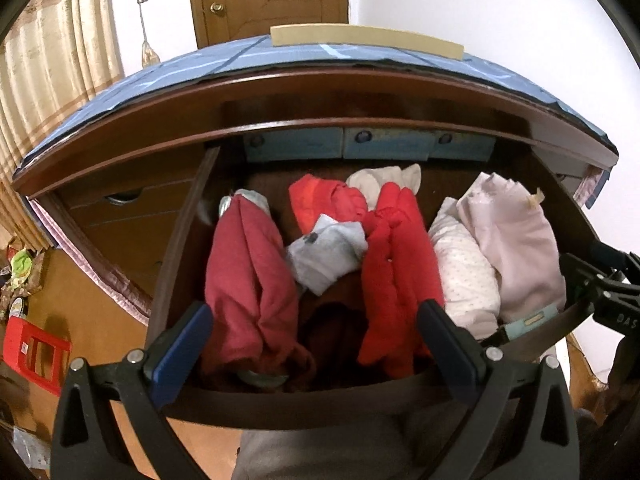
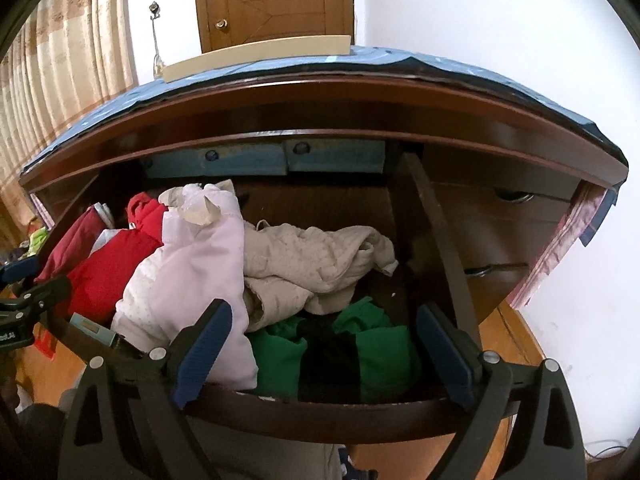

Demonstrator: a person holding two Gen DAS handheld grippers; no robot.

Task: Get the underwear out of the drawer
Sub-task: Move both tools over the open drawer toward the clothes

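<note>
Underwear is seen piled in the pulled-out drawer (image 1: pixel 280 404) of a dark wood dresser (image 1: pixel 120 128); in left wrist view, a maroon piece (image 1: pixel 248 280) lies at 9 o'clock of the pile, a grey piece (image 1: pixel 326 254) at centre, a bright red piece (image 1: pixel 396 276) just rt of it, a white dotted piece (image 1: pixel 466 276) and a pale pink piece (image 1: pixel 520 248) at 3 o'clock; an orange-red piece (image 1: pixel 320 200) and a cream piece (image 1: pixel 384 182) are packed at 12 o'clock. In right wrist view, a beige piece (image 2: pixel 312 264) is draped at centre, touching the pink one; green pieces (image 2: pixel 380 348) with a black item (image 2: pixel 328 356) between them are lodged at 6 o'clock, against the drawer front. Left gripper (image 1: pixel 316 344) is held w/ jaws spread wide, nothing between them, above the front edge, maroon by one finger, red by the other; right gripper (image 2: pixel 324 352) is likewise spread & empty, over the green pieces. A blue cover (image 1: pixel 160 76) and a pale flat board (image 1: pixel 364 42) are seen on the dresser top.
</note>
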